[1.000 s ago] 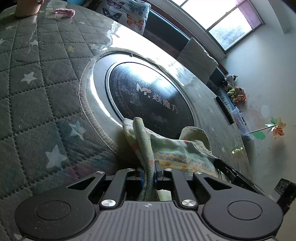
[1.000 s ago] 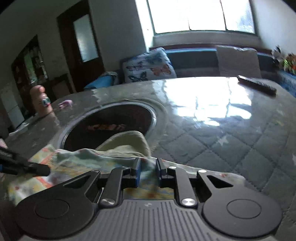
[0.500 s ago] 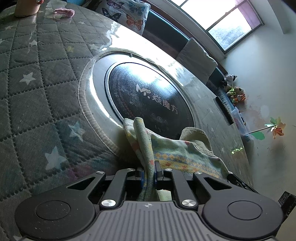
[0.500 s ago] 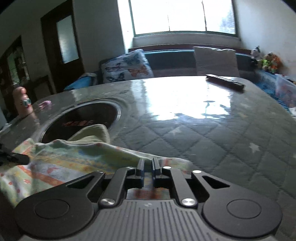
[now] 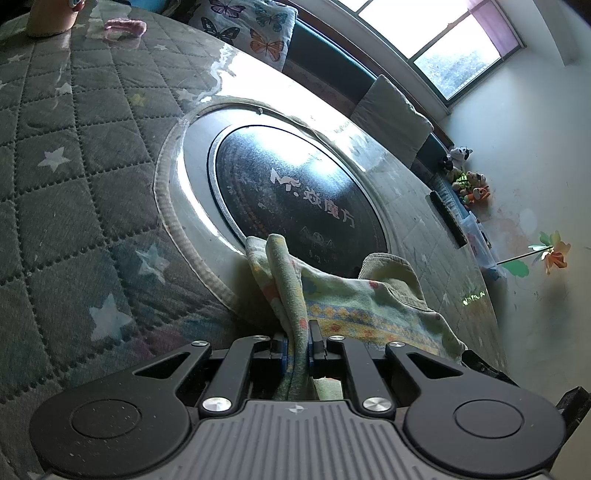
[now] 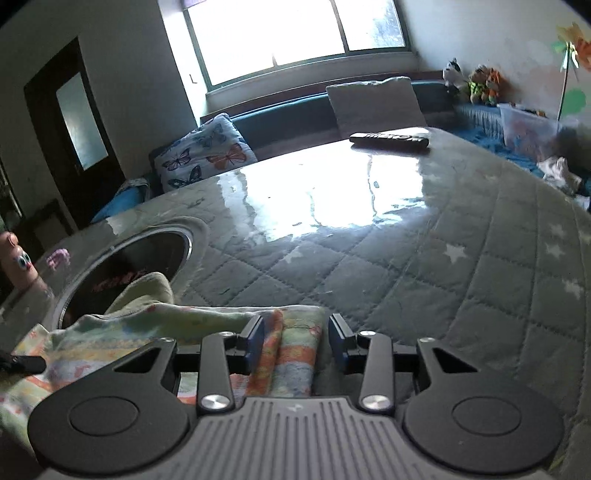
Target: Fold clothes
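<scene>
A small patterned garment (image 5: pixel 354 299) in pale yellow, green and orange lies on the quilted table cover, partly over the round dark hotplate (image 5: pixel 295 199). My left gripper (image 5: pixel 297 338) is shut on a bunched fold of the garment. My right gripper (image 6: pixel 295 334) is open, its jaws apart on either side of the garment's edge (image 6: pixel 291 343), which lies loose between them. The garment's ribbed cuff (image 6: pixel 147 291) rests on the hotplate's rim.
The table has a grey quilted cover with stars (image 6: pixel 461 258) under glossy clear plastic. A remote control (image 6: pixel 389 139) lies at the far edge. A pink item (image 5: pixel 125 26) and a cup (image 5: pixel 51 18) stand at the far left. Cushions and a sofa lie beyond.
My right gripper has opened and let go of the garment's edge, and it has swung toward the right. My left gripper has kept its hold and barely moved.
</scene>
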Demonstrator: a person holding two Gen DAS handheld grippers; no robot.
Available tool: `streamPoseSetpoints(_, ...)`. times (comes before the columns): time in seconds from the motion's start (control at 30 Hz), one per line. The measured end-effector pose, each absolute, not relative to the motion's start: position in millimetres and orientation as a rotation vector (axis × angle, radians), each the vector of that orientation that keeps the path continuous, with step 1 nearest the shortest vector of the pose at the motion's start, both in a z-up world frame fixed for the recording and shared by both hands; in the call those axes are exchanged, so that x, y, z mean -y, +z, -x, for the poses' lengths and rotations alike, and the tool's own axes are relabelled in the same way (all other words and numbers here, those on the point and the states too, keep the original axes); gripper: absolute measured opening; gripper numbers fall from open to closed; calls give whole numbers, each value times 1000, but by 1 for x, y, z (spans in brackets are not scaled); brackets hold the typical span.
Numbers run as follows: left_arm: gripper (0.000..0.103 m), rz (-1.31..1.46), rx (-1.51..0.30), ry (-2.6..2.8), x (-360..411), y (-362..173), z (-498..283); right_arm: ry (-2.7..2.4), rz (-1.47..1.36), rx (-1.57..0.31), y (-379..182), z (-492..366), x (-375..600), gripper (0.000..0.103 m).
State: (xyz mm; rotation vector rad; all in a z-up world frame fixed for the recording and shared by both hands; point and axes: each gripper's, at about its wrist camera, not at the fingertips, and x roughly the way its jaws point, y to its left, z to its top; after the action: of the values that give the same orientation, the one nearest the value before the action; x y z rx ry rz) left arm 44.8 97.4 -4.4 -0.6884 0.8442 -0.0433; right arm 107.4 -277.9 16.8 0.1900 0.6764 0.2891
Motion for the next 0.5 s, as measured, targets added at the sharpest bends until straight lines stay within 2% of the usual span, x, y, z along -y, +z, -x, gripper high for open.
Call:
streamPoseSetpoints(0.1, 10, 682, -844, -41, -97, -4, -45, 306, -170, -672, 15, -106, 268, 38)
streamPoseSetpoints(0.17, 10, 672, -846, -36, -95, -2, -46, 324, -160, -676, 14, -106, 261, 15)
streamPoseSetpoints(0.2, 10, 666, -846, -34, -94, -1, -46, 337, -158, -680, 13, -107, 258, 12)
streamPoseSetpoints(0.5, 9, 559, -779, -107, -68, 36, -63, 338, -209, -598, 40, -94, 278, 9)
